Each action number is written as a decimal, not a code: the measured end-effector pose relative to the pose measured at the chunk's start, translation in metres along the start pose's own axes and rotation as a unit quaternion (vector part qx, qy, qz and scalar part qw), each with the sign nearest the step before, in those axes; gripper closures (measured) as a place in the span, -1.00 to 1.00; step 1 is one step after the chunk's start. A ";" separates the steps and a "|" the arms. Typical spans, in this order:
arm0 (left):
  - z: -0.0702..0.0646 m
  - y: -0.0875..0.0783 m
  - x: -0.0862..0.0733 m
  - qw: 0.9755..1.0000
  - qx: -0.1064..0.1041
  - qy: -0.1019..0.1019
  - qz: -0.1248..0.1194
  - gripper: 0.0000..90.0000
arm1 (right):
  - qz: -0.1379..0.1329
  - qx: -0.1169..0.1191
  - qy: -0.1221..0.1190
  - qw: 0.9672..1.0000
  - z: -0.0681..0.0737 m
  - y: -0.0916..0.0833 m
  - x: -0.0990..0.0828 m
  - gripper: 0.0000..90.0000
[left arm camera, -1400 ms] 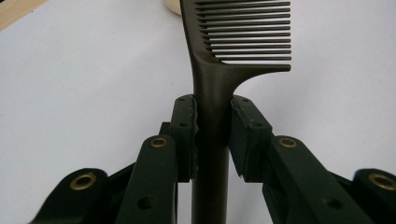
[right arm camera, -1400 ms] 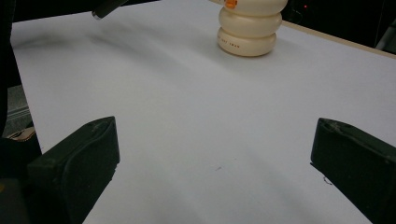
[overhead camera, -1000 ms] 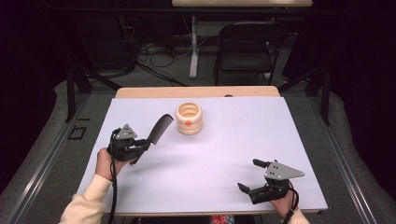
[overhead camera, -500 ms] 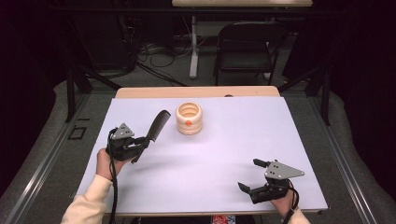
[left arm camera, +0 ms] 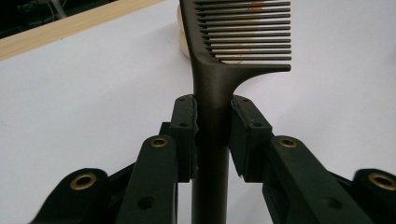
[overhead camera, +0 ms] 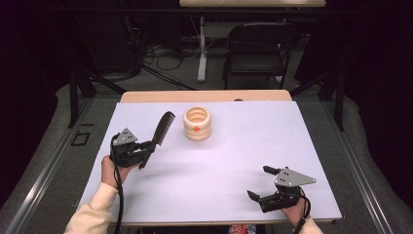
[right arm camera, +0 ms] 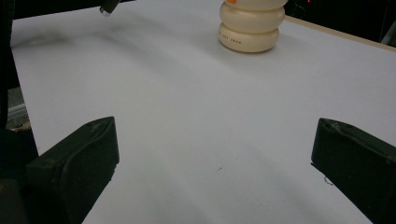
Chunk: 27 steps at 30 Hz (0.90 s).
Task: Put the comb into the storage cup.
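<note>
The left gripper (overhead camera: 146, 148) sits over the left part of the white tabletop (overhead camera: 234, 161), its jaws pinching the handle of a dark comb (overhead camera: 163, 127). In the left gripper view the pads (left arm camera: 184, 135) press on both sides of the handle, and the comb (left arm camera: 219, 93) runs up out of the top edge, so its far end is cut off there; its lower handle is lost between the jaw arms. From the high view the comb slants up and away toward a cream ridged cup (overhead camera: 197, 123), near it but apart. That cup stands behind the comb's teeth in the left gripper view, mostly hidden. The right gripper (overhead camera: 263, 187) rests near the front right of the tabletop, jaws spread wide with nothing between them. In the right gripper view the cup (right arm camera: 252, 25) is cropped at the top, and its small red print is too fine to read
</note>
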State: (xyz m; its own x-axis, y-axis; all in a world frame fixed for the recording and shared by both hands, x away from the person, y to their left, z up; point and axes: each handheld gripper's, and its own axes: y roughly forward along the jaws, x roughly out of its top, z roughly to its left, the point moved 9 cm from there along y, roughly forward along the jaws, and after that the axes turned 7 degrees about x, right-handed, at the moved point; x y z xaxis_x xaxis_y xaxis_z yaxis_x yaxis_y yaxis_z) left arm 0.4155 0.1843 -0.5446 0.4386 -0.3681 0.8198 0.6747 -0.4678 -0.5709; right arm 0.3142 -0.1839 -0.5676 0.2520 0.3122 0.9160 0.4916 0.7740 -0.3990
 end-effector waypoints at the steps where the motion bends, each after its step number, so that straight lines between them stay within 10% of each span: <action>1: 0.000 0.000 0.001 1.000 -0.001 -0.002 -0.003 0.62 | 0.002 -0.001 0.003 1.000 0.000 0.000 -0.001 -1.00; 27: 0.008 -0.003 0.020 0.997 -0.001 -0.047 -0.053 0.62 | 0.013 -0.007 -0.002 1.000 0.000 0.006 0.000 -1.00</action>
State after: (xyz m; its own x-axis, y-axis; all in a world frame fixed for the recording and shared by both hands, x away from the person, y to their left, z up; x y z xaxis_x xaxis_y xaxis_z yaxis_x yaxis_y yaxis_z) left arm 0.4268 0.1848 -0.5263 0.4175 -0.2399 0.8764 0.7190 -0.5026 -0.4801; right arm 0.3176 -0.1793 -0.5706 0.2615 0.3346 0.9054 0.4970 0.7574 -0.4235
